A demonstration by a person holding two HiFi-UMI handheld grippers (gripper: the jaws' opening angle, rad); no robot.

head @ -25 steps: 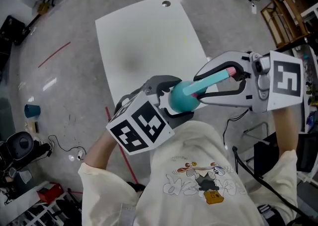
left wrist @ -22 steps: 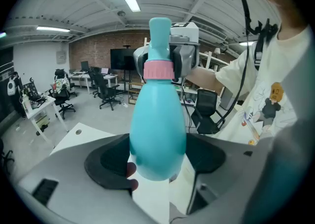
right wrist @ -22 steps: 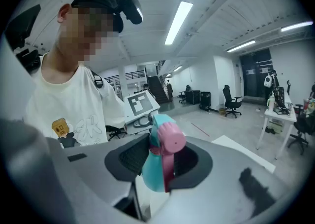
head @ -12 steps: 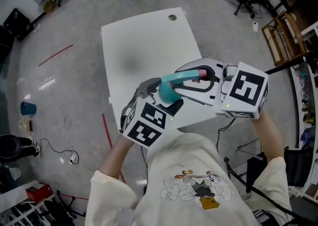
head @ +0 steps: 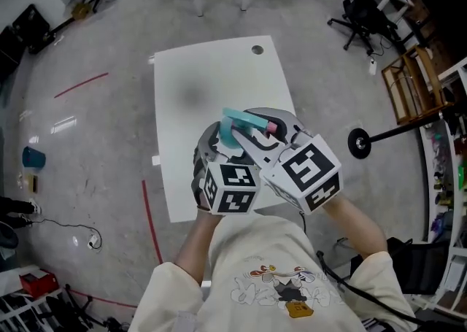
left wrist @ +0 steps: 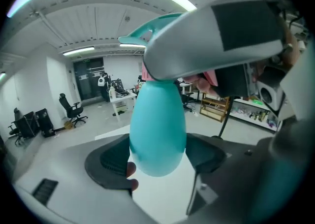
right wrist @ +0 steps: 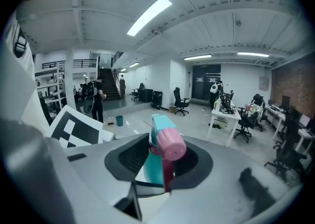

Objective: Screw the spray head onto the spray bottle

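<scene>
The jaws of the left gripper [left wrist: 158, 155] pinch the teal spray bottle [left wrist: 157, 119] round its belly; those of the right gripper [right wrist: 165, 165] clamp the spray head [right wrist: 166, 145], teal with a pink nozzle, seated on the bottle's neck, above the near right part of the white tabletop [head: 197, 90]

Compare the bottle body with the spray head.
The bottle body is bulbous and all teal; the spray head is slimmer, teal with a pink nozzle. The left gripper is closed on the body, the right gripper on the head. Both are held above the white table.
</scene>
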